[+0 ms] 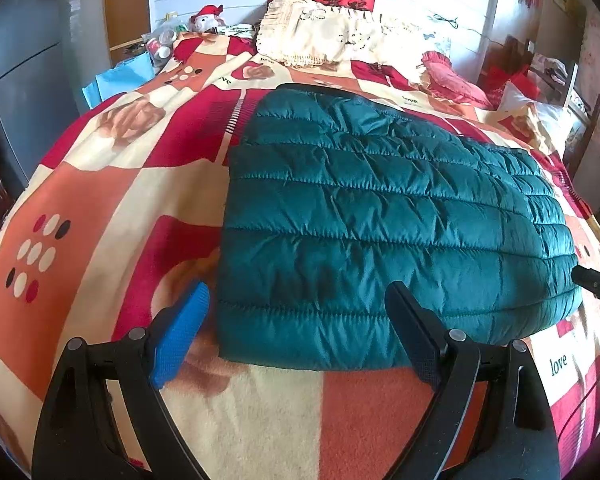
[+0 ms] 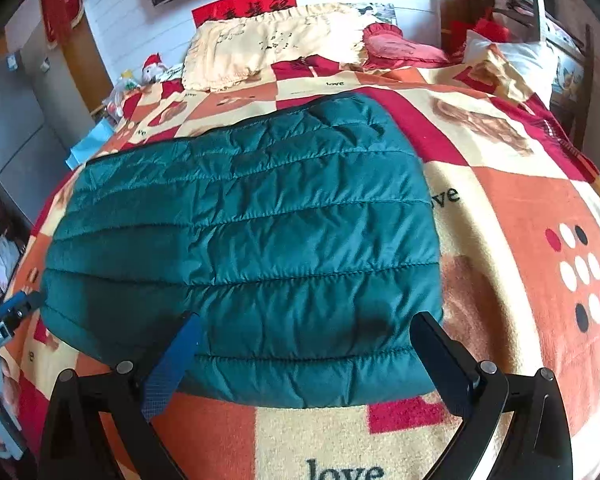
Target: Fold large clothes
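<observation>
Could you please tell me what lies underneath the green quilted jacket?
The green quilted jacket lies flat on a patterned blanket that shows all around it. Whatever is beneath its middle, including any folded-in sleeves, is covered.

Item: teal quilted puffer jacket [image 1: 380, 220] | State: folded into a flat rectangle | Location: lying mid-bed [image 1: 100, 200], below the cream pillow [image 1: 320, 40]

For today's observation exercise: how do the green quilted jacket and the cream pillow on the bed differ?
The green quilted jacket is dark teal and shiny; the cream pillow is pale and matte. The jacket lies folded flat mid-bed, stitched in bands; the pillow sits at the head by the wall, with a frilled edge. Both rest on the patterned blanket.
</observation>
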### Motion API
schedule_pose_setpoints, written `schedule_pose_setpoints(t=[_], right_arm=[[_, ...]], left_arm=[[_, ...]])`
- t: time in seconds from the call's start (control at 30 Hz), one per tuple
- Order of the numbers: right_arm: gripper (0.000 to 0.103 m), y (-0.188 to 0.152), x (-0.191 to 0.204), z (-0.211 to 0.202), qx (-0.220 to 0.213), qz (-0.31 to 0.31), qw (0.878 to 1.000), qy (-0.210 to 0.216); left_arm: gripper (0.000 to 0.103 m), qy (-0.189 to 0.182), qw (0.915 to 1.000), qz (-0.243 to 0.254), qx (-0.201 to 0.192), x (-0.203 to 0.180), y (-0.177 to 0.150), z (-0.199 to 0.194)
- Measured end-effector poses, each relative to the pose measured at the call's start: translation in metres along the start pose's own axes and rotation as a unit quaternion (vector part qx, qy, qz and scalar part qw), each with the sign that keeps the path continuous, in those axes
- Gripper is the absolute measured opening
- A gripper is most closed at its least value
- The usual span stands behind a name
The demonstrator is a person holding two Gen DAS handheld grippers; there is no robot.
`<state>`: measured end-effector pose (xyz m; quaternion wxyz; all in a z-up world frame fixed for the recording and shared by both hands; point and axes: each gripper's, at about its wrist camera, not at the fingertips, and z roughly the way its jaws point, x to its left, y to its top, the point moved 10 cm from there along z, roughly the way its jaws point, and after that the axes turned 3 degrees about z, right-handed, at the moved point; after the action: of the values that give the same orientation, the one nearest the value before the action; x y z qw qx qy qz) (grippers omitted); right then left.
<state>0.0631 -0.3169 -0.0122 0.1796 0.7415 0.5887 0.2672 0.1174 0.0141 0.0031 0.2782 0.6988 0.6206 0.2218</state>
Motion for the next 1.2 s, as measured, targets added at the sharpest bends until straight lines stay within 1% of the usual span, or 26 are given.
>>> schedule_pose_setpoints(t=[0.3,0.53,0.63,0.77,0.83,0.93,1.03,1.13,1.2], right_arm=[[0.103,0.004,-0.010,-0.007,-0.006,0.001,1.000,-0.004],[0.103,0.009,-0.022,-0.005,-0.008,0.014,1.000,-0.005],[0.103,0.011,-0.024,-0.003,-0.009,0.012,1.000,-0.008],[0.103,0.014,-0.033,0.001,-0.011,0.015,1.000,-0.012],[0.103,0.016,-0.039,0.004,-0.014,0.022,1.000,-0.012],[0.103,0.020,-0.047,0.008,-0.015,0.034,0.999,-0.012],[0.103,0.024,-0.056,0.013,-0.020,0.047,0.999,-0.008],[0.103,0.028,-0.064,0.021,-0.019,0.059,0.998,-0.001],[0.103,0.029,-0.065,0.029,-0.014,0.062,0.998,0.004]], left_arm=[[0.090,-0.003,1.0000,-0.002,0.000,-0.001,0.002,0.002],[0.090,0.000,0.9999,-0.010,0.004,0.005,0.004,0.009],[0.090,-0.008,0.9997,-0.023,0.008,0.010,0.005,0.012],[0.090,-0.034,0.9976,-0.058,0.019,0.020,0.006,0.022],[0.090,-0.052,0.9952,-0.078,0.026,0.024,0.007,0.027],[0.090,-0.085,0.9890,-0.117,0.032,0.031,0.009,0.034],[0.090,-0.117,0.9792,-0.161,0.037,0.039,0.011,0.041],[0.090,-0.143,0.9684,-0.195,0.060,0.042,0.007,0.057],[0.090,-0.162,0.9622,-0.208,0.069,0.040,0.004,0.064]])
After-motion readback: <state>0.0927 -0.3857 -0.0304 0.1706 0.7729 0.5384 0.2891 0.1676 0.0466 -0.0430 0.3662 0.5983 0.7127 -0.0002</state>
